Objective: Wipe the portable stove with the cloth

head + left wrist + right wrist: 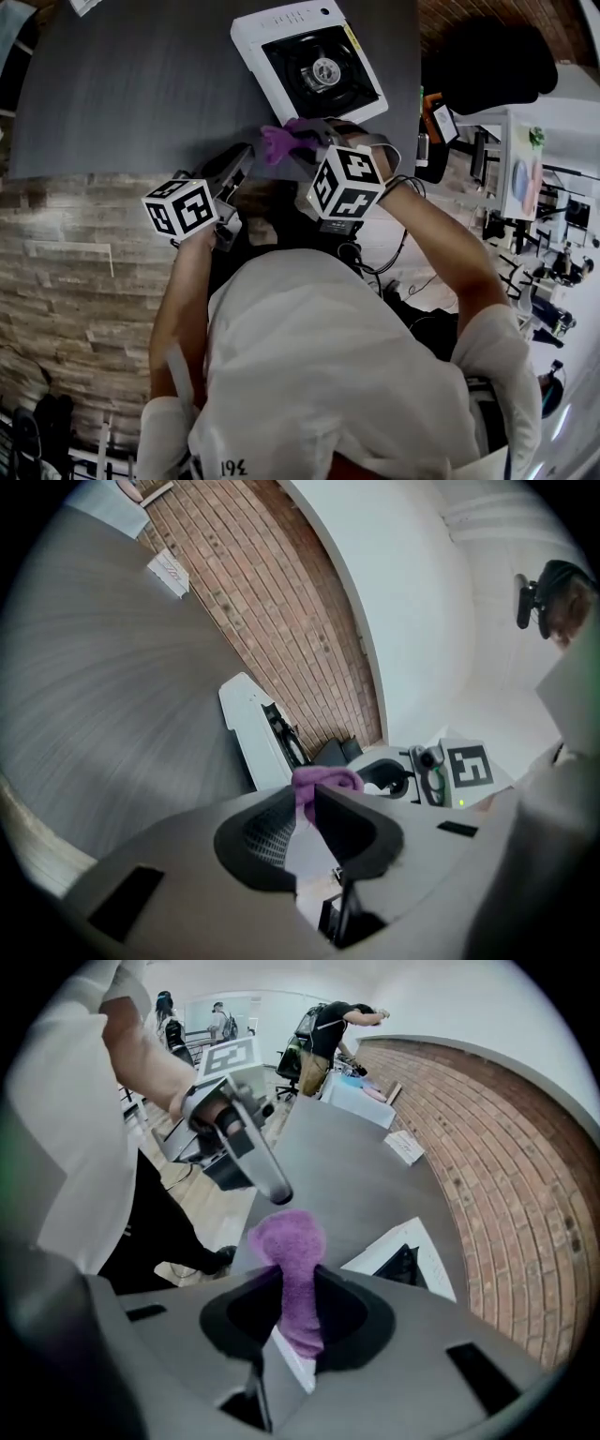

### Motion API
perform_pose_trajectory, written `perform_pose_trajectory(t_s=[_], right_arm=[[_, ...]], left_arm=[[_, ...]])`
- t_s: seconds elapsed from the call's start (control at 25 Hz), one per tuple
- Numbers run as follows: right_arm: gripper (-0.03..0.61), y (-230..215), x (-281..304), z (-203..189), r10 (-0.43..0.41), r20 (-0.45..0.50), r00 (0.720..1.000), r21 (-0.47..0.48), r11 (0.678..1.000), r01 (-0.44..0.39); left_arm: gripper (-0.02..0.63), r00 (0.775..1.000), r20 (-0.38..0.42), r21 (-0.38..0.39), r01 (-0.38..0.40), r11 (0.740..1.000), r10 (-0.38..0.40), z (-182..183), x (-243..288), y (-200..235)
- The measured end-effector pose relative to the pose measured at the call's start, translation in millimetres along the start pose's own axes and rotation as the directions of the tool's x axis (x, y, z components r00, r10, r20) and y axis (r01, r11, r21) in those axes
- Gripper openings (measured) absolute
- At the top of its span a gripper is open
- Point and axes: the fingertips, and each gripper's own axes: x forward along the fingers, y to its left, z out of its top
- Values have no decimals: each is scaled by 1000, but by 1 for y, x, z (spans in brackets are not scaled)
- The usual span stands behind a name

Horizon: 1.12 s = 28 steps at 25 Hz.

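Observation:
The white portable stove (309, 66) with its black burner top sits on the dark grey table (131, 84), at its near right part. Just in front of the stove, above the table's near edge, a purple cloth (277, 142) hangs between both grippers. My right gripper (298, 1283) is shut on the cloth (289, 1251), which bulges out past its tips. My left gripper (307, 803) comes in from the left, its jaws nearly together, with a thin bit of the cloth (323, 782) at their tips. The stove (405, 1262) lies just beyond the cloth.
A brick wall face (66, 253) drops below the table's near edge. A paper slip (405, 1147) lies farther along the table. At the right stand a black chair (492, 61) and desks with equipment. People stand in the far background of the right gripper view.

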Motion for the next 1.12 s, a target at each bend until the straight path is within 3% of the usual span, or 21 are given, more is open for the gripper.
perform_pose_trajectory(t_s=[0.24,0.56,0.8,1.12], right_arm=[[97,-76,13,24,-169,29,985,3,986,169],[97,-166,46,37,-332,-3,943,-89,940,330],[97,-156,76,4,-274,-78,959,-113,958,264],[97,-129,65,-11,-226,-36,973,43,973,227]], left_arm=[[69,1000,-2,9,25,1000,-25,3,5,-4],[69,1000,-12,35,27,999,-26,12,7,-10],[69,1000,-28,17,10,1000,-9,11,12,-5],[69,999,-44,22,14,1000,-13,13,16,-6]])
